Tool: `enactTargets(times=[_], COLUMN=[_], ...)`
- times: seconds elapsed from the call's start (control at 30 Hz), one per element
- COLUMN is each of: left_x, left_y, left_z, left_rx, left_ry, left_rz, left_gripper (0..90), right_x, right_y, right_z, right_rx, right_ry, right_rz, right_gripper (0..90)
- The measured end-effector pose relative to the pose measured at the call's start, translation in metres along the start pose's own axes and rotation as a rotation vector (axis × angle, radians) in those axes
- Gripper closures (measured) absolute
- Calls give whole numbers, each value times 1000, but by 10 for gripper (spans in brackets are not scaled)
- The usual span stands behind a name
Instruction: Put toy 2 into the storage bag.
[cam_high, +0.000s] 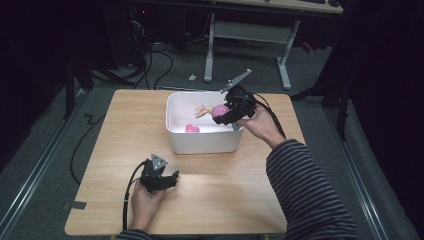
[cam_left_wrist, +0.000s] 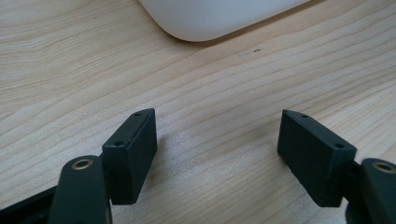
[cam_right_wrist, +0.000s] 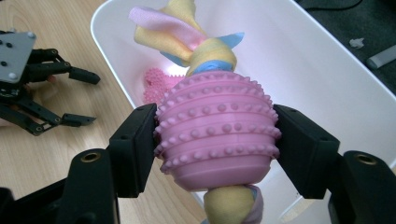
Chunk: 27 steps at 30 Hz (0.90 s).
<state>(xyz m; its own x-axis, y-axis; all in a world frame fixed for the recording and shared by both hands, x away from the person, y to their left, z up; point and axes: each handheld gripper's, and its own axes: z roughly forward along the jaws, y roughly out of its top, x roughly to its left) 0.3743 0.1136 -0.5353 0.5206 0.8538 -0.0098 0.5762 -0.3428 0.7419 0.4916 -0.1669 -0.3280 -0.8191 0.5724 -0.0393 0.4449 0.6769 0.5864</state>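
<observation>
**Toy held over the bin, ready to drop**

Right gripper (cam_high: 227, 111) holds a pink knobbed ball toy (cam_right_wrist: 217, 128), jaws clamped on its two sides. A knotted rope of yellow, pink and blue cloth (cam_right_wrist: 187, 32) runs through the ball and sticks out at both ends. In the high view the toy (cam_high: 218, 111) hangs above the white bin (cam_high: 205, 142), near its right wall, over the open interior and not touching the floor of it.

A second, smaller pink toy (cam_high: 192, 128) already lies in the bin against the near wall.

Left gripper (cam_high: 165, 180) rests on the wooden table (cam_high: 225, 190) in front of the bin, jaws standing wide apart with bare tabletop between them; the bin's rounded corner (cam_left_wrist: 205, 23) shows just ahead of it.

Step in hand, as I read it: placing the ball toy into the bin. The carry looks nearly done, the release is not yet made.

Next move calls for lowering a little, keeping clear of the right rim, then spreading the jaws. The trailing rope end could catch on the wall or on a pad; the knobs may cling briefly.
</observation>
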Motion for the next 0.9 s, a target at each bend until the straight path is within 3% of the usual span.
enactTargets(times=[0.5,0.9], left_x=[0,0], left_y=[0,0], left_z=[0,0], left_rx=[0,-1], left_ry=[-2,-2], left_rz=[3,1], left_gripper=[288,288], right_x=[0,-3], right_y=[1,-4], right_z=[36,42], right_rx=[71,97], right_ry=[44,69], right_rz=[29,47], right_gripper=[344,341])
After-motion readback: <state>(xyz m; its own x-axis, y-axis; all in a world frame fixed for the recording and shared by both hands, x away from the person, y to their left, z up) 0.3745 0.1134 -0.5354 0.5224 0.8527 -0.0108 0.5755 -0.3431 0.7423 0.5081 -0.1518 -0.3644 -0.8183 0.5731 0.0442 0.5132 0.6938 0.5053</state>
